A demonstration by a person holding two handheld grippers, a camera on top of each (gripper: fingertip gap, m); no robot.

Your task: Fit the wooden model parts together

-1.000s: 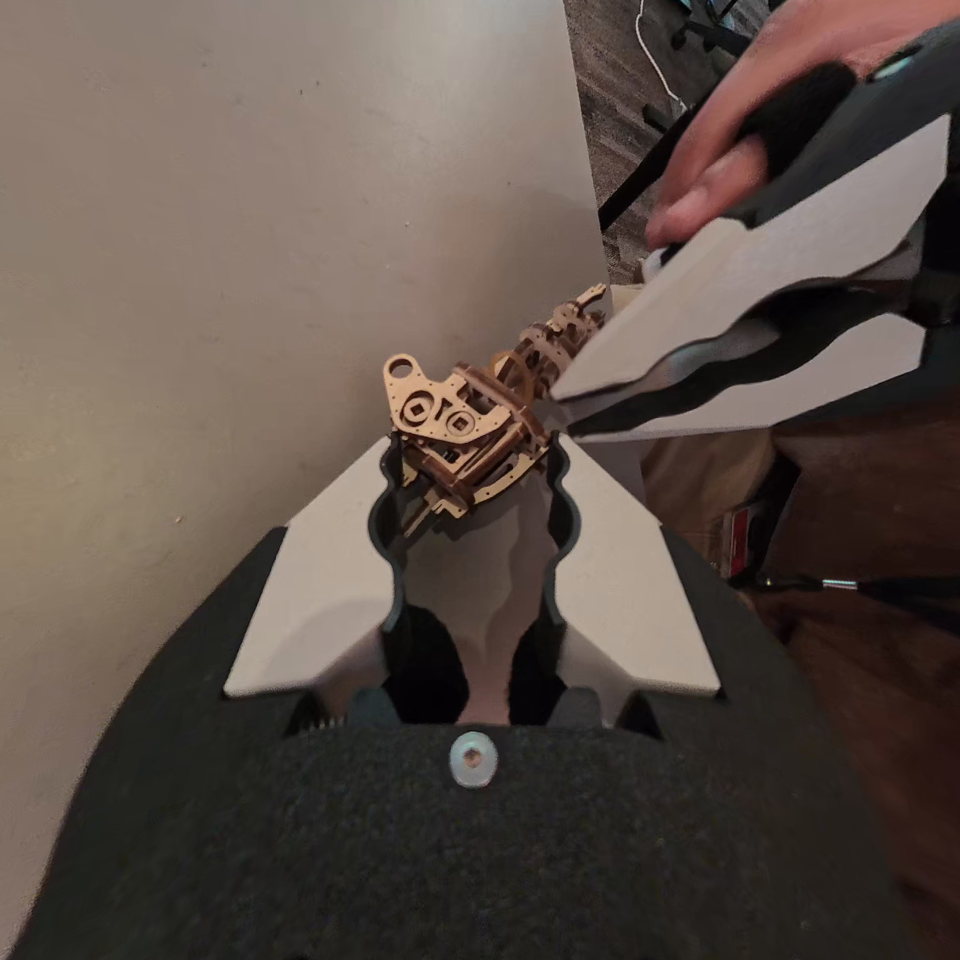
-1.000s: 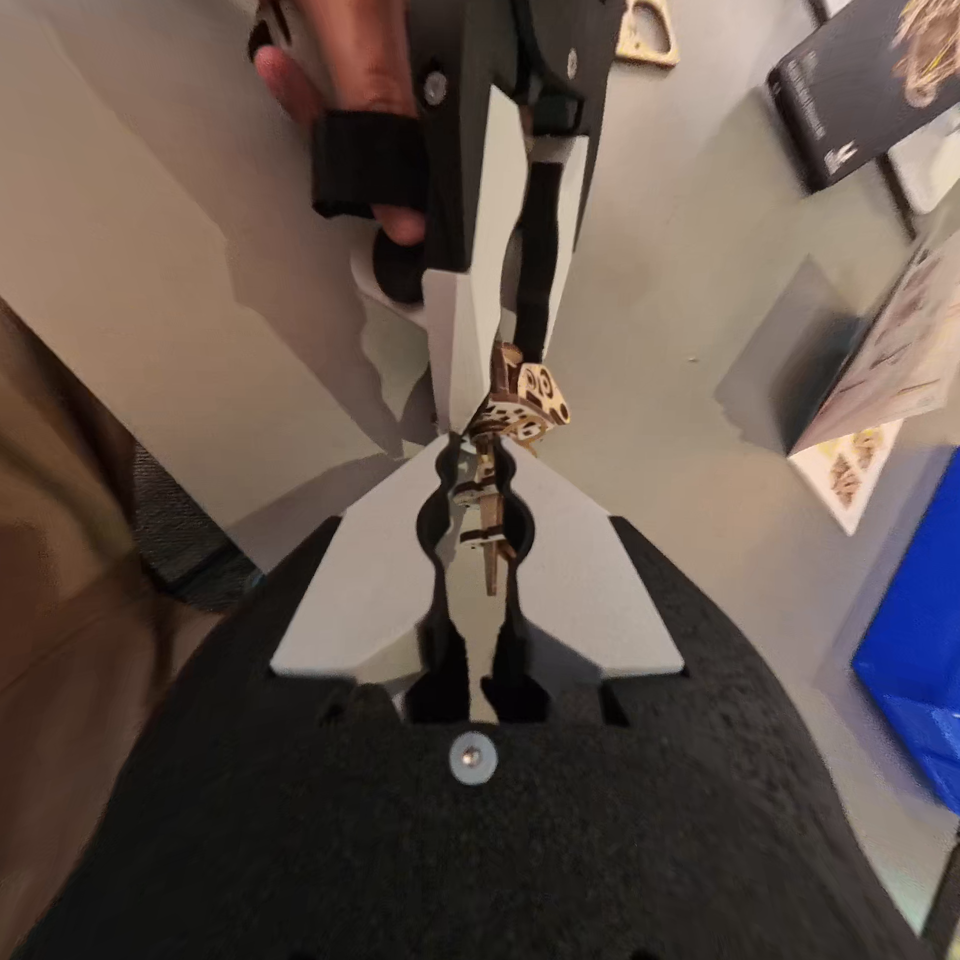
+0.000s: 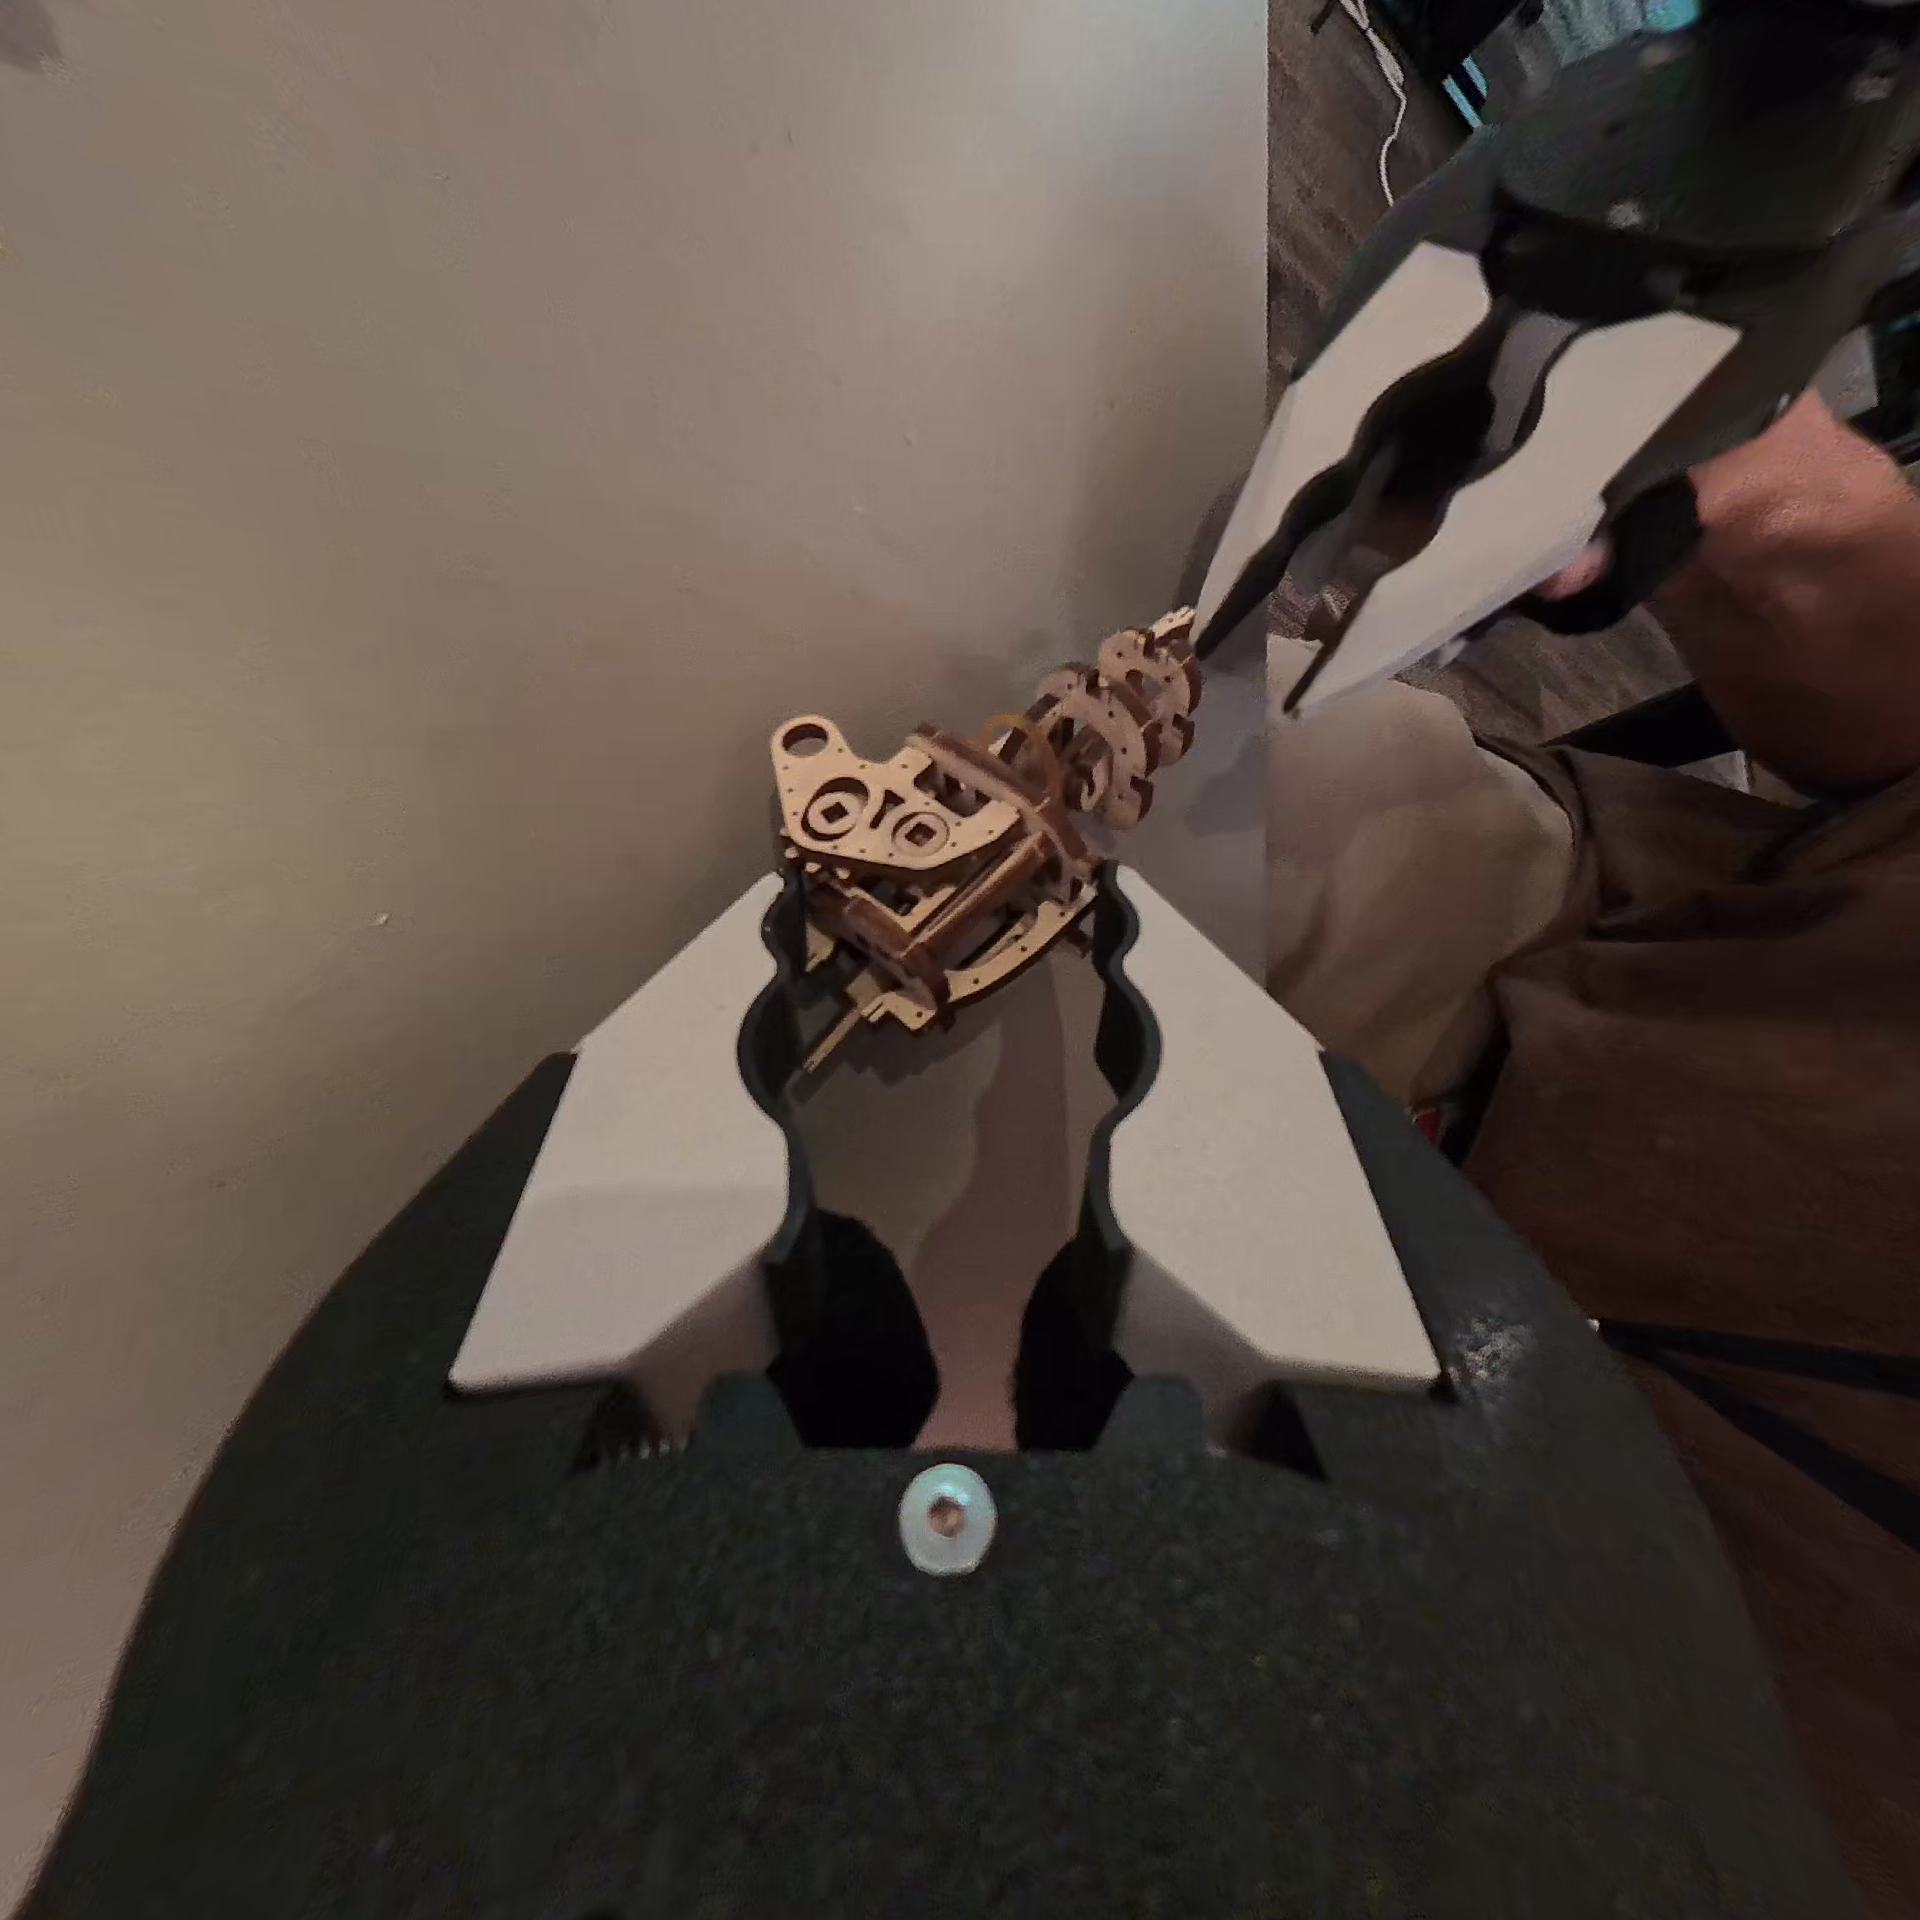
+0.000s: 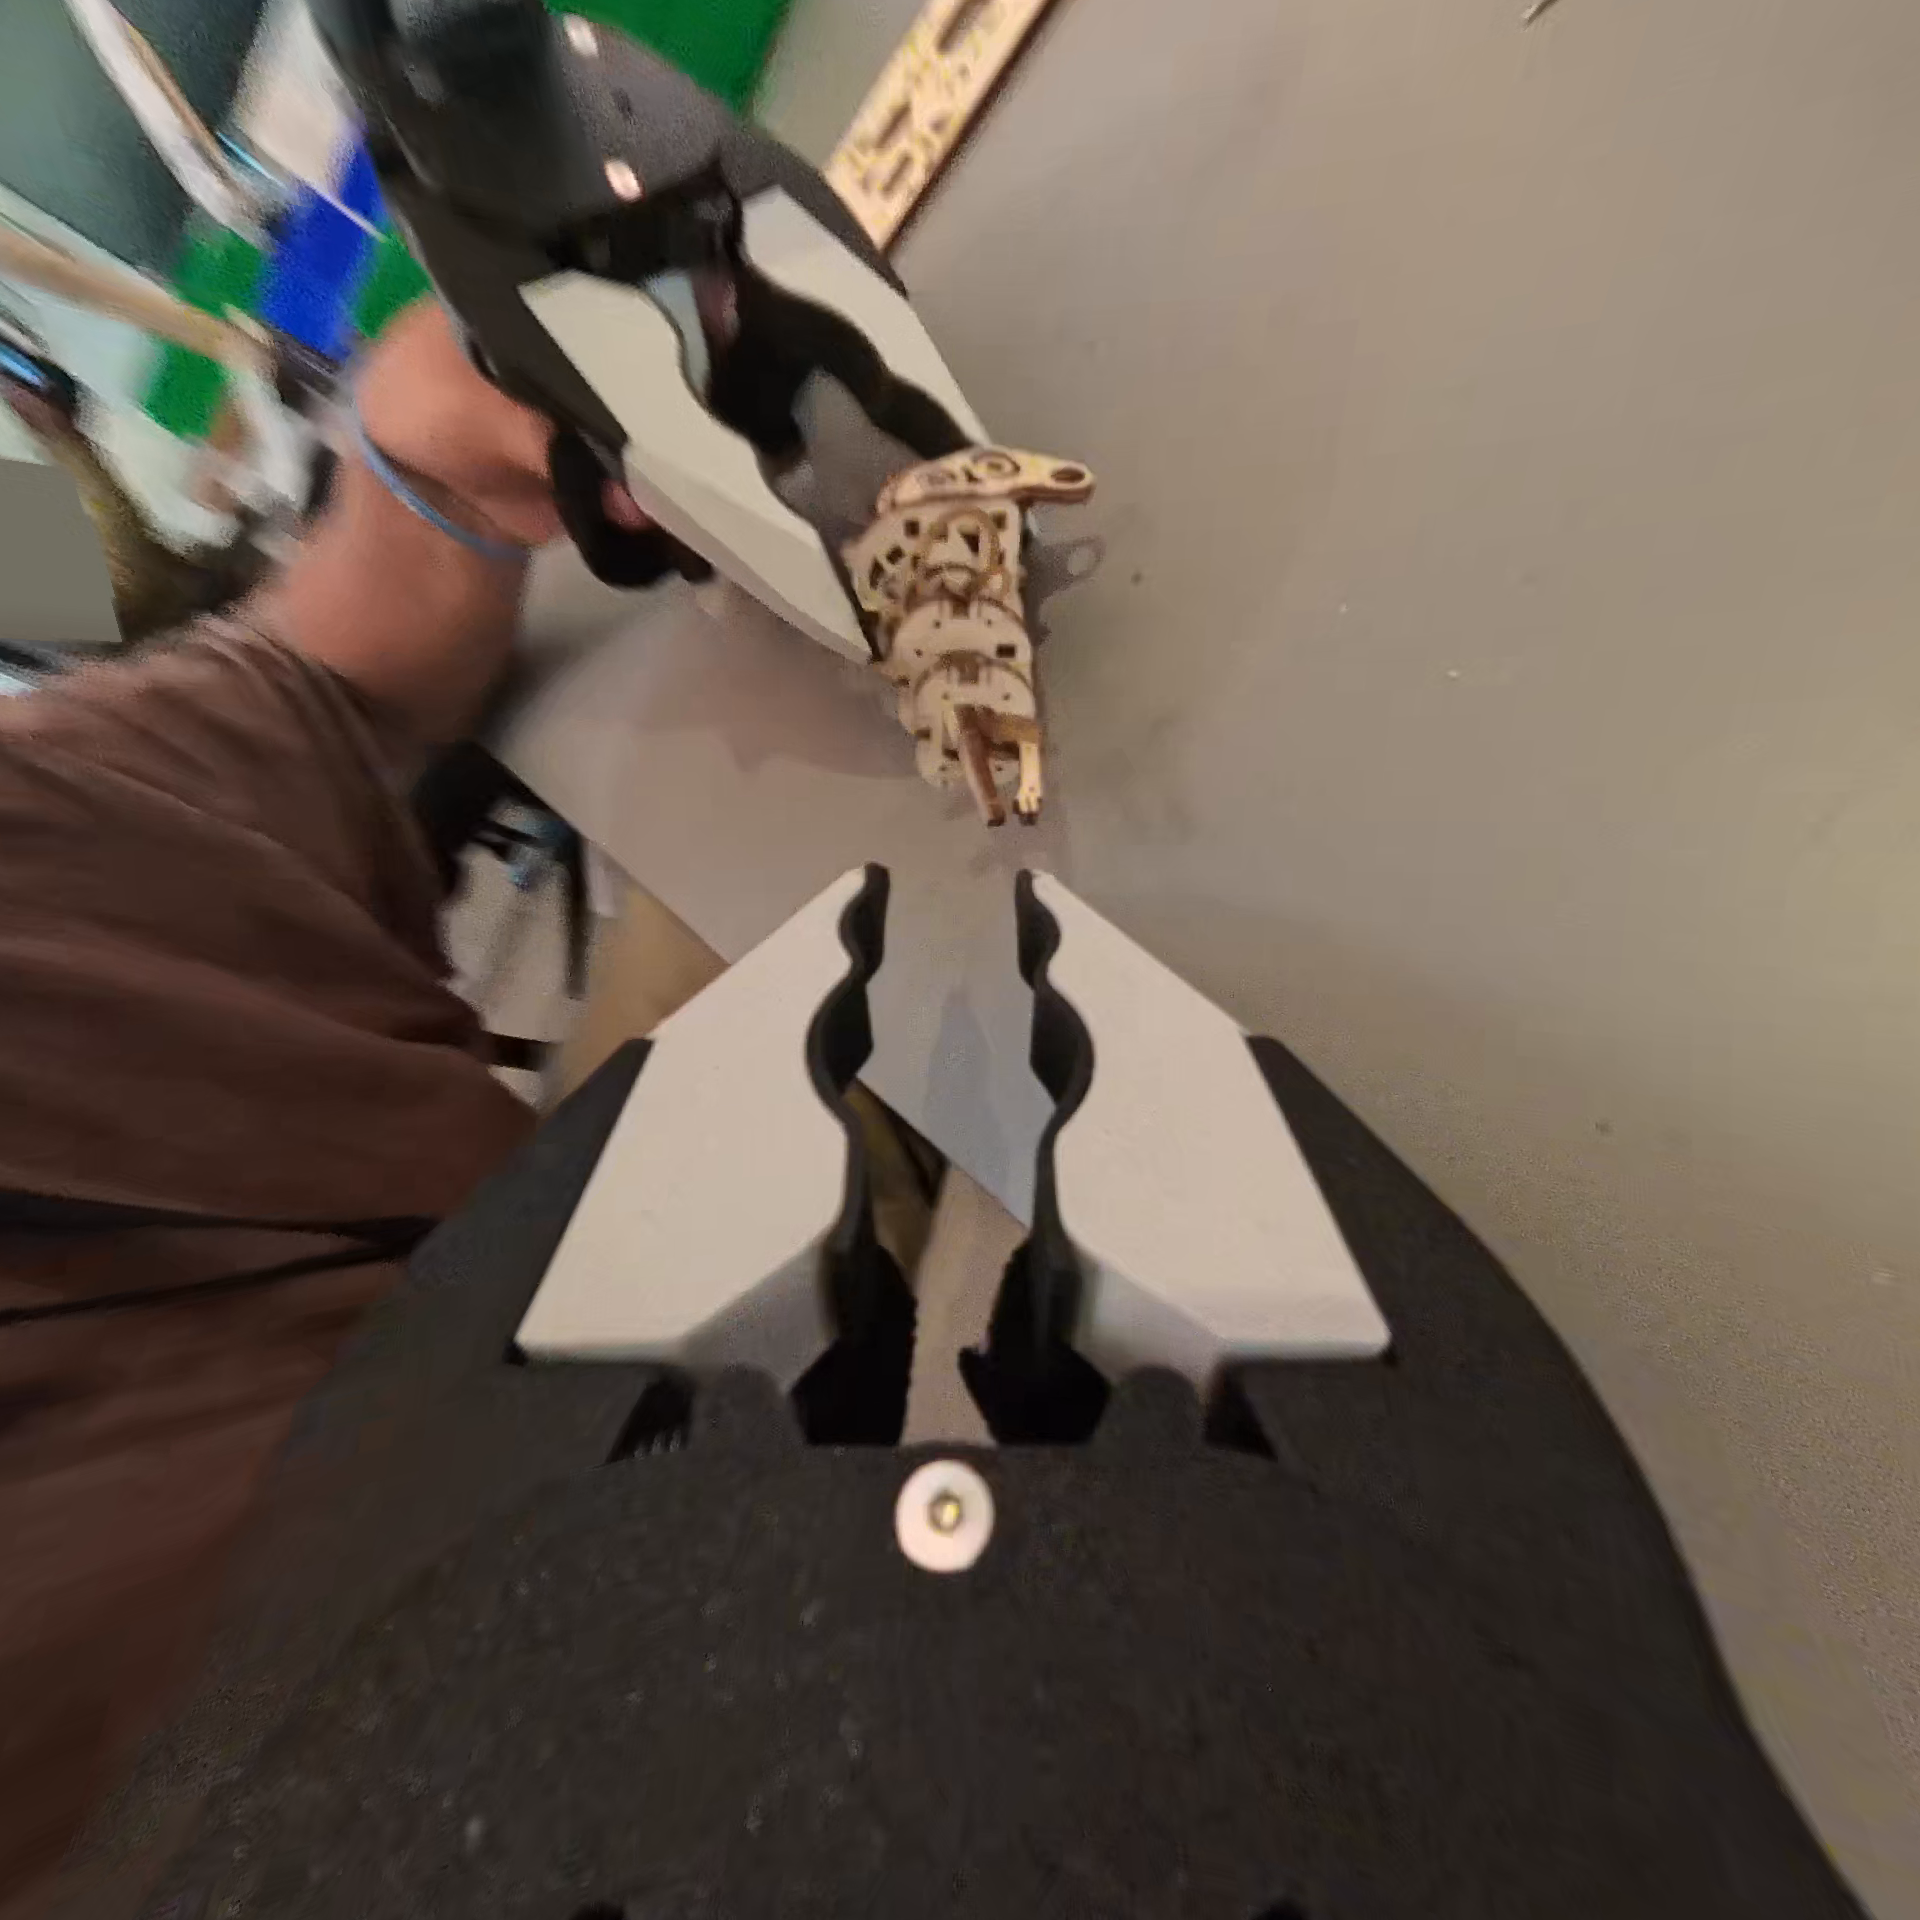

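Dim, warm light — soft shadows, blurred fisheye edges.

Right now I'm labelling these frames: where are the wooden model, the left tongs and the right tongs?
wooden model (image 3: 904,831), left wrist view, on its flat plate with square holes.
left tongs (image 3: 940,920), left wrist view, midway between the fingertips.
right tongs (image 4: 951,883), right wrist view, midway between the open fingertips.

- I am working over a plain grey table.
- A flat wooden sheet with cut-outs is lying at its far edge.
- Blurred blue and green shapes are showing beyond the table.
- Dark floor with a white cable is lying past the table's edge.
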